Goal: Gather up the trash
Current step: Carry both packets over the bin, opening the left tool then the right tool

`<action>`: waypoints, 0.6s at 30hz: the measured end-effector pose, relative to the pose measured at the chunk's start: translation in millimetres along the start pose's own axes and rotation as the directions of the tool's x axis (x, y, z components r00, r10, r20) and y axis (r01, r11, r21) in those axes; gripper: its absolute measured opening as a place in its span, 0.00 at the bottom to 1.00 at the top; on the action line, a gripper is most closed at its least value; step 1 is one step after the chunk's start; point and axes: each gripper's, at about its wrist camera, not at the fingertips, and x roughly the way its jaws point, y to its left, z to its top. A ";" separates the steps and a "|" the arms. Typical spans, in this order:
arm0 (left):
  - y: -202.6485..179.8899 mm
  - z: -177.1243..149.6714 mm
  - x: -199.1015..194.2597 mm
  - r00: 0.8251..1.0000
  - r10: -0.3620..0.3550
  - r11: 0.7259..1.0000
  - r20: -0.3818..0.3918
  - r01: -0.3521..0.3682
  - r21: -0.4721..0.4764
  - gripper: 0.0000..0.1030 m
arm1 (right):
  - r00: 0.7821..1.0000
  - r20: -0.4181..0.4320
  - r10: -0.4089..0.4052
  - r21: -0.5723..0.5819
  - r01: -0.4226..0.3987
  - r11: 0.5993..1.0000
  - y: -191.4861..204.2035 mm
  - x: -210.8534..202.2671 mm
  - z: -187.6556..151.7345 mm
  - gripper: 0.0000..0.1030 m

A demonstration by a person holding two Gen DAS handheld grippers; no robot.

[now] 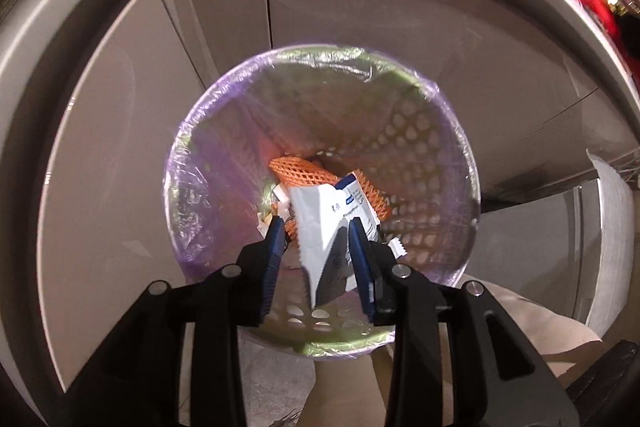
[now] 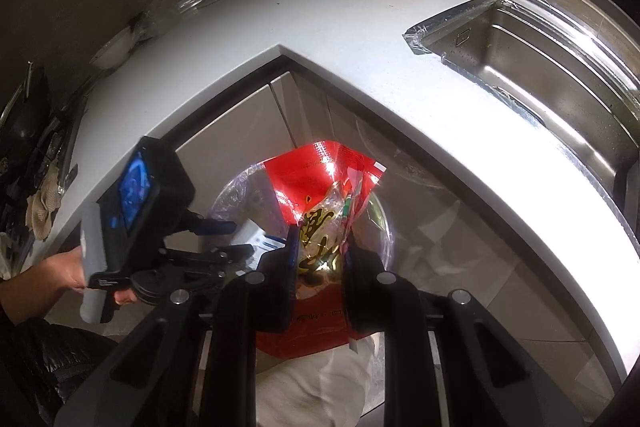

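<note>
Trash bin (image 1: 424, 131), bag-lined, lies directly ahead of and below both tools. Left tool (image 1: 320, 227), jaws apart, flanks a white packet (image 1: 328, 219) over the bin mouth; whether it grips is unclear. Right tool (image 2: 320, 247) clamps a red wrapper (image 2: 320, 179), long axis along its fingers, poised above the bin beside the bench (image 2: 360, 47).

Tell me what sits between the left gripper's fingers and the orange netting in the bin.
The white packet, in the left wrist view, above the orange netting.
</note>
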 end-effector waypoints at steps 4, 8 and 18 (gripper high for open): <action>-5.3 1.0 28.0 0.998 0.025 0.999 -0.058 -0.023 0.037 0.50 | 1.000 -0.002 -0.005 0.009 0.005 1.000 0.0 1.1 0.7 0.20; -1.3 5.0 21.0 0.999 0.000 1.000 -0.050 0.001 0.014 0.56 | 1.000 -0.014 -0.003 0.030 0.003 1.000 -5.9 5.9 -2.3 0.20; 32.8 5.6 -122.2 0.969 0.067 0.992 0.239 -0.039 -0.121 0.85 | 0.992 -0.114 0.052 0.021 -0.050 0.999 -3.0 77.0 -22.4 0.20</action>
